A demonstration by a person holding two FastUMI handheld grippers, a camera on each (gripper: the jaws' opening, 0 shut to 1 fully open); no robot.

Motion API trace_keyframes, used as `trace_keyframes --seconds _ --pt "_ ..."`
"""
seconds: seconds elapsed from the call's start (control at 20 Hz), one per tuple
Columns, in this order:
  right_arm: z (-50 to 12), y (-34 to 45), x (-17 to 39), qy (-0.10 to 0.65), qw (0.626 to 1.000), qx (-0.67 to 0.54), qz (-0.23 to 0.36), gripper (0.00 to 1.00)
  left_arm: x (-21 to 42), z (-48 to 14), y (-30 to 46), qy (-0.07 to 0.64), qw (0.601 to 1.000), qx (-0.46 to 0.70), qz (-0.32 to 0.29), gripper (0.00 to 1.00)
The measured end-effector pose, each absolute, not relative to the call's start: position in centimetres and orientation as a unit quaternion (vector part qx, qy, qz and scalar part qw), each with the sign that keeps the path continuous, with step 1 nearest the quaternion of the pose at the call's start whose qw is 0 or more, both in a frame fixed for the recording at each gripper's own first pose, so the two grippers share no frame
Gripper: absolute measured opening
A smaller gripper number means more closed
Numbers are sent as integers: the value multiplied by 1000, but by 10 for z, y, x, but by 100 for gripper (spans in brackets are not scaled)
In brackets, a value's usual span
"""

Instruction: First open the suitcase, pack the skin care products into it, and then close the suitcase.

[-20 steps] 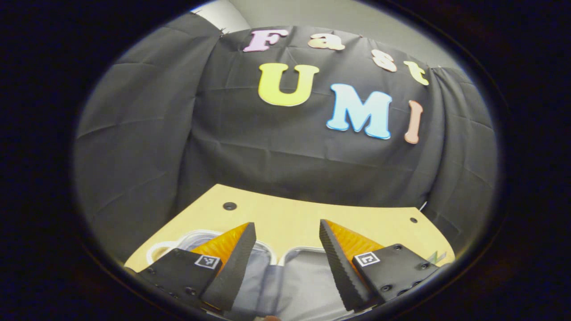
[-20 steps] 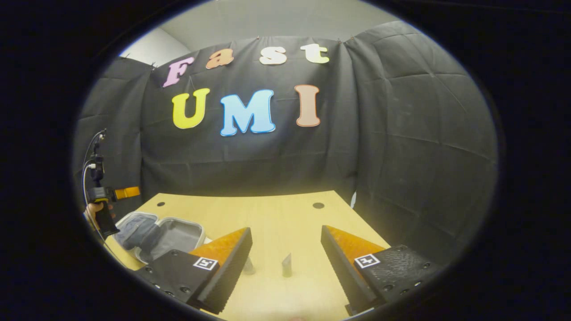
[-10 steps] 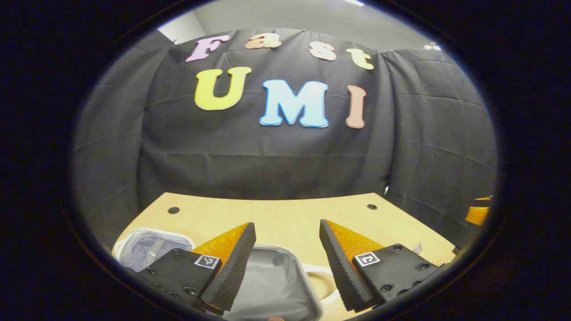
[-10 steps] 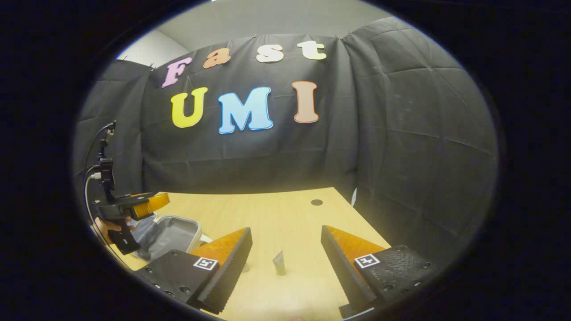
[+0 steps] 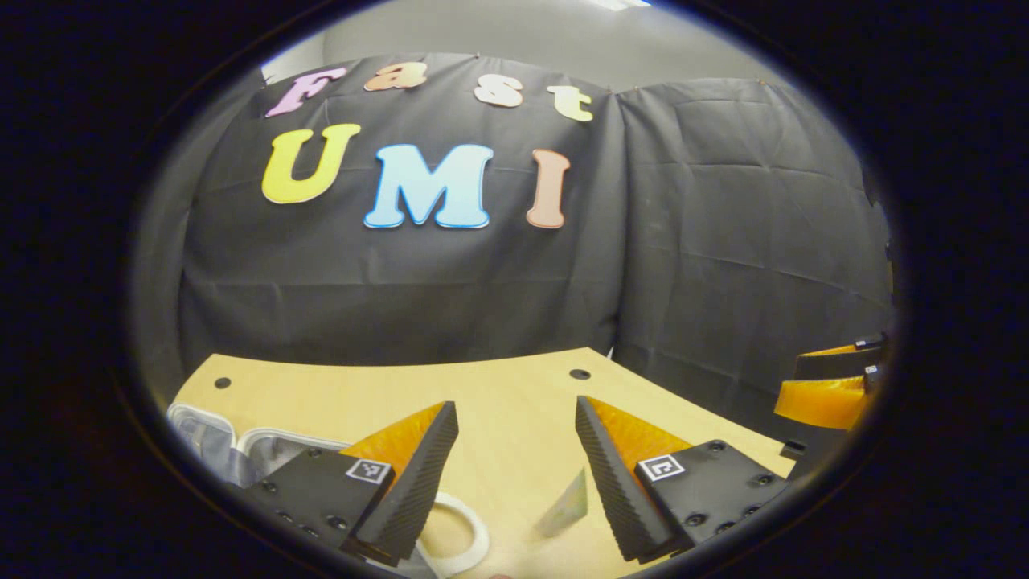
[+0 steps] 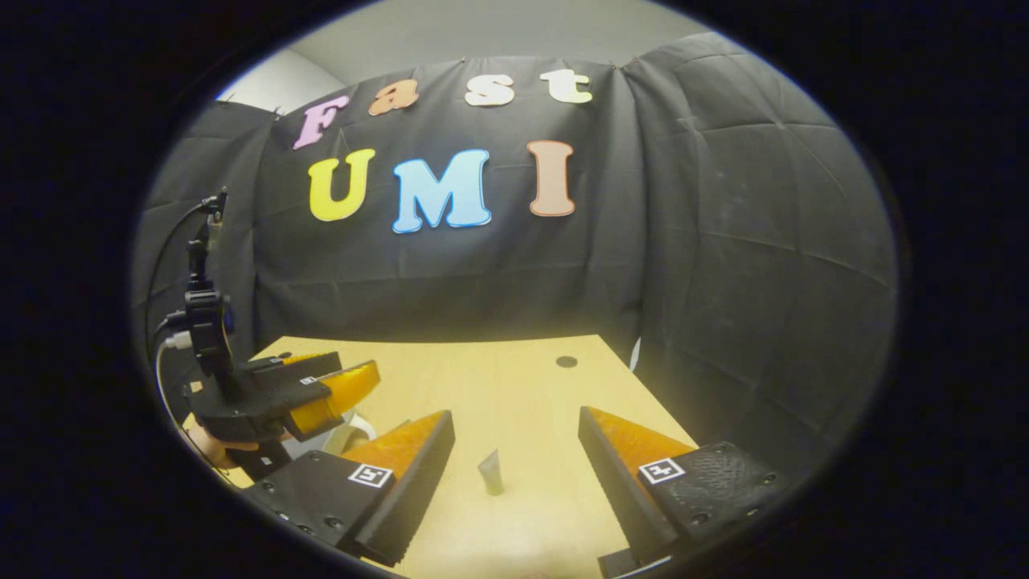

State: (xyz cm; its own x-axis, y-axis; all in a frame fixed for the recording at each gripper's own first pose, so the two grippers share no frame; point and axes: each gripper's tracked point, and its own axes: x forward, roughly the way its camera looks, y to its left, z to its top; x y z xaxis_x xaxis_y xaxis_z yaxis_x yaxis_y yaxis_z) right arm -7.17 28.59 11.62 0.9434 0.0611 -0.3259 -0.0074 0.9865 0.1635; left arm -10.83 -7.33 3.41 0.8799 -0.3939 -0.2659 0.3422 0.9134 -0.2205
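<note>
Swinging away from the open suitcase (image 5: 241, 446), my left tongs (image 5: 514, 474) are now pointing across the bench (image 5: 498, 394) toward the small tube (image 5: 567, 507), which a second ago was not in the left gripper view; the case is sliding off toward 8 o'clock there, with its white handle loop (image 5: 462, 535) lying near 6 o'clock. In the right gripper view that tube (image 6: 490, 470) is standing upright on the bench at about 6 o'clock, between the fingers of my right tongs (image 6: 514, 474) but farther off, untouched. I am judging the main risk to be a tip-over: the tube looks light and narrow, so one finger arriving first could be knocking it flat or rolling it away. Both tongs closing in together could also be bumping each other. Both pairs are gaping wide, holding nothing and touching nothing.
</note>
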Motion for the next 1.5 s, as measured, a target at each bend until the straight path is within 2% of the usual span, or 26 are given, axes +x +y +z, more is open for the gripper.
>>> trace_keyframes --seconds 0.25,0.65,0.8,0.85,0.9,0.95,1.0,1.1,1.15,1.35,1.4,1.5 --pt "108 282 -66 175 982 73 17 95 -110 -1 -114 160 959 -87 -218 96" --pt "92 289 -50 187 980 55 44 95 -121 -103 -142 231 943 -80 -224 96" --pt "85 292 -45 194 978 45 58 95 -115 -124 -148 248 940 -86 -217 85" --pt "83 295 -44 196 977 44 64 95 -115 -127 -149 253 939 -87 -214 85" --pt "80 297 -42 199 977 43 68 95 -116 -132 -151 259 938 -88 -211 78" --pt "77 299 -41 201 976 42 73 95 -116 -138 -152 264 938 -87 -208 78" --pt "74 302 -40 205 975 41 78 95 -116 -144 -151 269 938 -83 -204 72" --pt "69 306 -39 212 972 42 87 94 -116 -154 -152 280 936 -82 -198 50" --pt "65 309 -38 216 971 44 92 94 -114 -154 -151 278 937 -80 -195 52" --pt "55 323 -33 223 967 53 110 95 -109 -153 -137 300 937 -51 -174 43" --pt "51 326 -31 225 966 54 114 94 -114 -152 -139 318 929 -66 -176 40" --pt "41 332 -28 230 964 58 122 95 -115 -135 -138 333 922 -101 -173 40"
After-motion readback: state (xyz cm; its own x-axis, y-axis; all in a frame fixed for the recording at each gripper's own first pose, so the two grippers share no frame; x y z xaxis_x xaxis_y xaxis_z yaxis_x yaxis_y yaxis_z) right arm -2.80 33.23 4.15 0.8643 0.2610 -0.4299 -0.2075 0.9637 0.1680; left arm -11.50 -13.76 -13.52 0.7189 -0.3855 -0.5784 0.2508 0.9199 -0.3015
